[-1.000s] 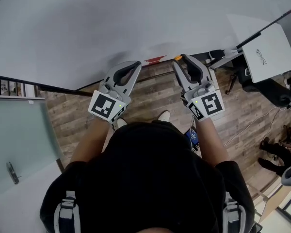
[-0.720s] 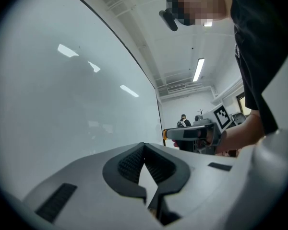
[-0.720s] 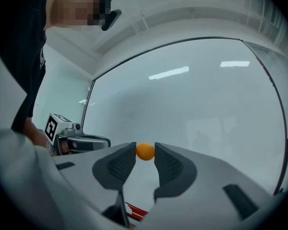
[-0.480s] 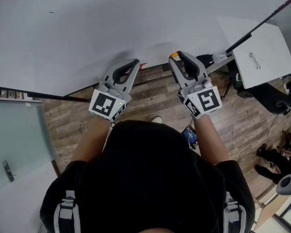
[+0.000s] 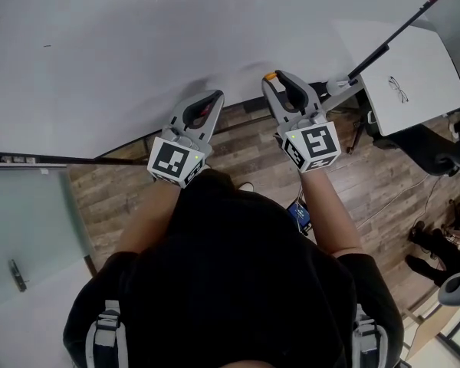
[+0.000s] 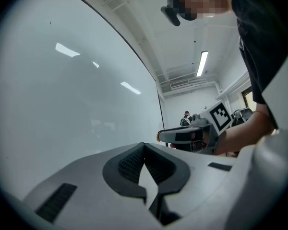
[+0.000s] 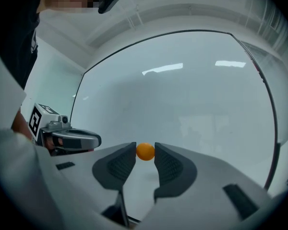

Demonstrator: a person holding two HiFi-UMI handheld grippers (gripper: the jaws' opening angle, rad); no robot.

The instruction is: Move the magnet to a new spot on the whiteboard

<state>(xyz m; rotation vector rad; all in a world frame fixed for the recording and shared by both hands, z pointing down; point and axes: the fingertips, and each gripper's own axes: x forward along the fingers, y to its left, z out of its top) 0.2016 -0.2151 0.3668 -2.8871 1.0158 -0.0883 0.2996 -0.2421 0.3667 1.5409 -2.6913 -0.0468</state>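
The small orange magnet (image 7: 145, 151) sits between the tips of my right gripper (image 7: 145, 153), and both pads touch it. From the head view the magnet (image 5: 271, 76) shows at that gripper's (image 5: 276, 80) tip, right at the lower edge of the whiteboard (image 5: 138, 37). The board (image 7: 182, 95) fills the right gripper view behind the magnet. My left gripper (image 5: 215, 95) hovers to the left by the same board edge. Its jaws (image 6: 144, 147) meet at the tips with nothing between them.
A wooden floor (image 5: 245, 152) lies below the board. A white table (image 5: 414, 75) with a pair of glasses stands at the right, with a black pole (image 5: 399, 29) across it. A glass panel (image 5: 23, 221) is at the left. Something red (image 5: 203, 113) shows through the left gripper's loop.
Both grippers have drifted a little up and left along the board's lower edge. The magnet has stayed between the right jaws, and the left jaws have stayed together.
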